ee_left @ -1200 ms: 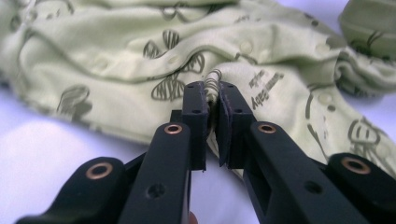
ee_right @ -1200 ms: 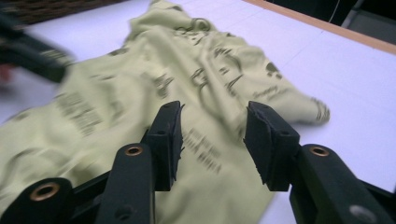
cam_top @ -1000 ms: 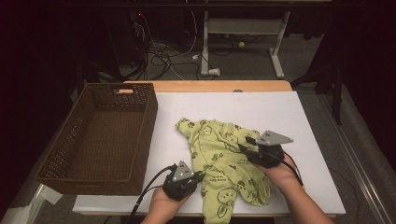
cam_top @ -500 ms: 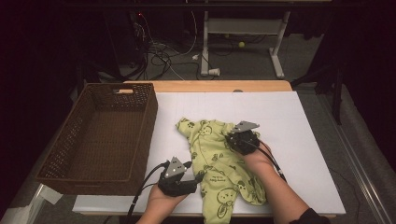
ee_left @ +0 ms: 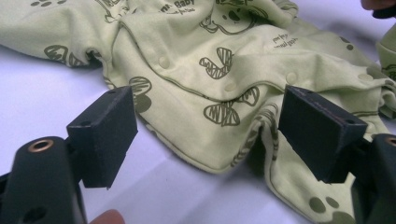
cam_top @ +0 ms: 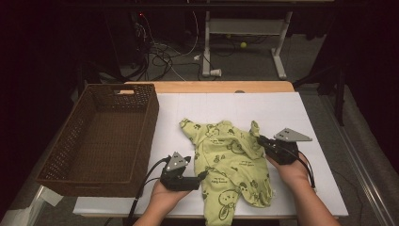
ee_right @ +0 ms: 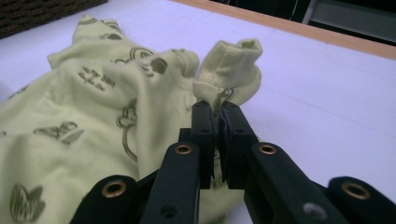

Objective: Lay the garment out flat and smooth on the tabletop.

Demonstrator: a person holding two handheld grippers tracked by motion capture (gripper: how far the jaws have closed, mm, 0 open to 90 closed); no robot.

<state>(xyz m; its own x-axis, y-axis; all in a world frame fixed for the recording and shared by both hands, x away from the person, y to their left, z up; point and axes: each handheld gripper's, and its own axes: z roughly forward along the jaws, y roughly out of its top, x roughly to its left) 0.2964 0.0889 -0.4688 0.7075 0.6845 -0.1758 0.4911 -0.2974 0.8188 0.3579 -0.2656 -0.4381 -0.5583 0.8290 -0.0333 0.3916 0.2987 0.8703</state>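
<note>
The right gripper [ee_right: 215,109] pinches the sleeve cuff [ee_right: 229,70] of the green baby suit [cam_top: 230,160], while the left gripper [ee_left: 210,135], jaws wide, faces its near hem.

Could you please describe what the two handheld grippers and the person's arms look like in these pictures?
Both grippers are black. The left gripper and right gripper each carry a grey three-cornered plate on top and trail a black cable. Their fingers are flat, black rectangular blocks on arms with brass-coloured rivets. The person's forearms are bare, with no sleeves showing.
</note>
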